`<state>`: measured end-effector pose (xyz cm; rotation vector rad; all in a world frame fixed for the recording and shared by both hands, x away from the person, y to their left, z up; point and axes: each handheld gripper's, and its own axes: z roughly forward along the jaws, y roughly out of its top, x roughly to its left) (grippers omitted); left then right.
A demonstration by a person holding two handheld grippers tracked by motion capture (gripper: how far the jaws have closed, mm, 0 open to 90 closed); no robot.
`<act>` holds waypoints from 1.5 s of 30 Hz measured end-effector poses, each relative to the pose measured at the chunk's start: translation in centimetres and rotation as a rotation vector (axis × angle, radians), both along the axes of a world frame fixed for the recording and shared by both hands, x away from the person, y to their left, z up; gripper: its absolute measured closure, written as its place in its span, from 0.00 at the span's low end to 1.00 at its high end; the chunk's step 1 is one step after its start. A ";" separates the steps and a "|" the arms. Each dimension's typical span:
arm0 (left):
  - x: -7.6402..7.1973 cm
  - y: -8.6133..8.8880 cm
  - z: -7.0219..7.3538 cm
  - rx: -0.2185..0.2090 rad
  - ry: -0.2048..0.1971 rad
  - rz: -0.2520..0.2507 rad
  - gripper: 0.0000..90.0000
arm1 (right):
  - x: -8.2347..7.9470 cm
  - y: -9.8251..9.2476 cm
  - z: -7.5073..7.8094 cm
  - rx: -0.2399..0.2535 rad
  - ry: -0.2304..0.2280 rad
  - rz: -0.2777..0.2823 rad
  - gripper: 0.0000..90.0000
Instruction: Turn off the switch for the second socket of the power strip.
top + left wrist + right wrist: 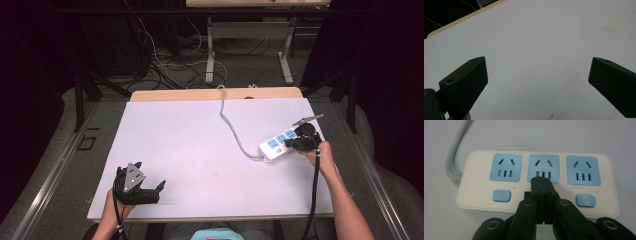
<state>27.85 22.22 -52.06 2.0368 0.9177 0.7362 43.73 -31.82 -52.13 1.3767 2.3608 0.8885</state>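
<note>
One white power strip point(281, 144) lay on the white table point(200, 150), well toward its right edge, and everything else in the scene could be placed from it. It carried three blue socket faces in a row and, along one long side, three blue buttons, of which I could count two plainly, the middle one point(549, 188) being covered by the tool. Its long axis ran on a diagonal across the table, one end toward the near middle and the other toward the far right corner. A single grey cord point(231, 122) left the nearer, leftward end and curved away to the table's far edge. There were two grippers. The right gripper point(543, 185) stood directly over the strip, its two black jaws pressed flat together with nothing between them, their joined tips resting at the middle button just below the middle socket; a small red glow showed beside the tips. The left gripper point(142, 192) was far from the strip, down by the table's near left corner, held in a hand and lying low over the bare surface, its jaws spread wide apart and empty.
</note>
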 end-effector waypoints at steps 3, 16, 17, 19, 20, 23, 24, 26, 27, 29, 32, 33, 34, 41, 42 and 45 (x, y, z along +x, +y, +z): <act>0.0 0.0 0.0 0.001 0.000 0.000 0.03 | 0.0 -0.2 0.0 0.012 0.012 0.021 1.00; 0.0 0.0 0.0 0.004 0.000 -0.002 0.03 | -0.1 0.1 -0.1 -0.014 -0.022 0.033 1.00; 0.0 0.0 0.0 0.004 0.000 -0.002 0.03 | -0.1 0.1 -0.1 -0.016 -0.023 0.034 1.00; 0.0 -0.1 0.0 0.003 0.001 -0.003 0.03 | -0.1 -0.1 -0.1 -0.006 -0.029 0.035 1.00; 0.0 -0.1 0.0 0.006 -0.003 -0.003 0.03 | 0.0 -0.1 -0.2 0.005 -0.027 0.037 1.00; 0.0 -0.1 0.0 0.008 0.007 -0.008 0.03 | -0.1 -0.2 -0.2 0.010 -0.035 0.039 1.00; 0.0 -0.1 0.0 0.008 0.006 -0.009 0.03 | -0.1 -0.2 -0.1 0.031 -0.048 0.040 1.00; 0.0 -0.1 0.0 0.008 0.006 -0.008 0.03 | -0.2 0.1 0.0 -0.003 -0.063 0.043 1.00; 0.0 -0.1 0.0 0.007 0.006 -0.008 0.03 | -0.2 0.2 0.0 -0.003 -0.061 0.042 1.00; 0.0 -0.1 0.0 0.004 0.001 -0.005 0.03 | -0.2 0.4 0.0 -0.020 -0.064 0.044 1.00; 0.0 -0.1 0.0 0.002 0.001 -0.003 0.03 | -0.2 0.4 0.0 -0.015 -0.066 0.045 1.00; 0.0 -0.1 0.0 0.002 0.002 -0.004 0.03 | -0.2 0.4 0.0 -0.015 -0.066 0.044 1.00; 0.0 -0.1 0.0 0.003 0.001 -0.004 0.03 | -0.2 0.4 0.0 -0.017 -0.069 0.043 1.00; 0.0 -0.1 0.0 0.003 0.000 -0.004 0.03 | -0.2 0.4 0.0 -0.019 -0.071 0.040 1.00; 0.0 -0.1 0.0 0.003 0.001 -0.005 0.03 | -0.2 0.4 0.0 -0.018 -0.072 0.042 1.00; 0.0 -0.1 0.0 0.004 0.001 -0.006 0.03 | -0.3 0.3 0.0 -0.017 -0.072 0.042 1.00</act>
